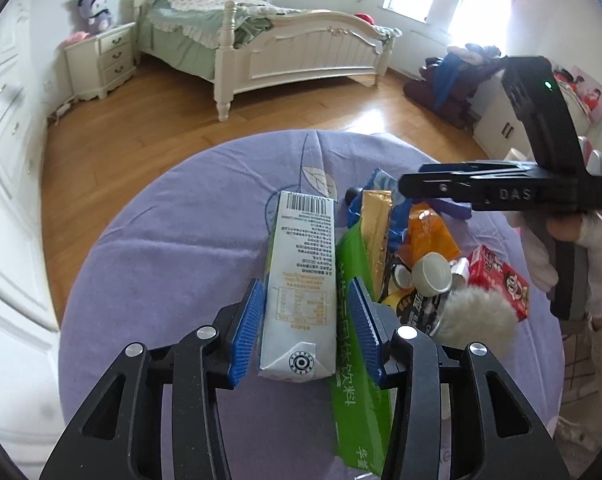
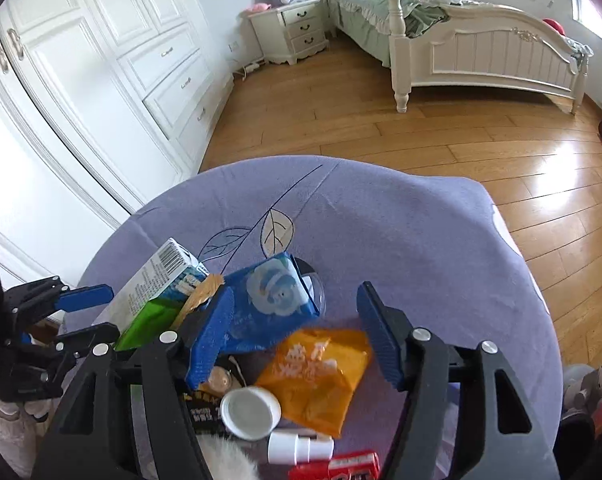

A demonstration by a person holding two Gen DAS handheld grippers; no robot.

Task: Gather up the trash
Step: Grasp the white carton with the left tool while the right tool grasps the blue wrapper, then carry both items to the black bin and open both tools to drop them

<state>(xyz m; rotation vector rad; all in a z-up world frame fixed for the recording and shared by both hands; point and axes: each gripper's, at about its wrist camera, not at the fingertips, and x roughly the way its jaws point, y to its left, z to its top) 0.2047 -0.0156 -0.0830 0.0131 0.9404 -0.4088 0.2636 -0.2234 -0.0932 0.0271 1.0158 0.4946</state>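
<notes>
A pile of trash lies on a round table with a purple cloth (image 1: 181,240). My left gripper (image 1: 306,320) has its blue pads on either side of a white drink carton (image 1: 301,280), lying flat; small gaps show at both pads. A green drink pack (image 1: 361,360) lies beside the carton, under the right finger. My right gripper (image 2: 297,340) is open above an orange wrapper (image 2: 317,376) and a blue wrapper (image 2: 269,300). The carton also shows in the right wrist view (image 2: 149,284).
A white cap (image 2: 249,412), a red carton (image 1: 497,280), a gold sachet (image 1: 377,240) and a small white bottle (image 2: 297,446) lie in the pile. Beyond the table are wood floor, a white bed (image 1: 301,48), a nightstand (image 1: 101,60) and white wardrobes (image 2: 81,80).
</notes>
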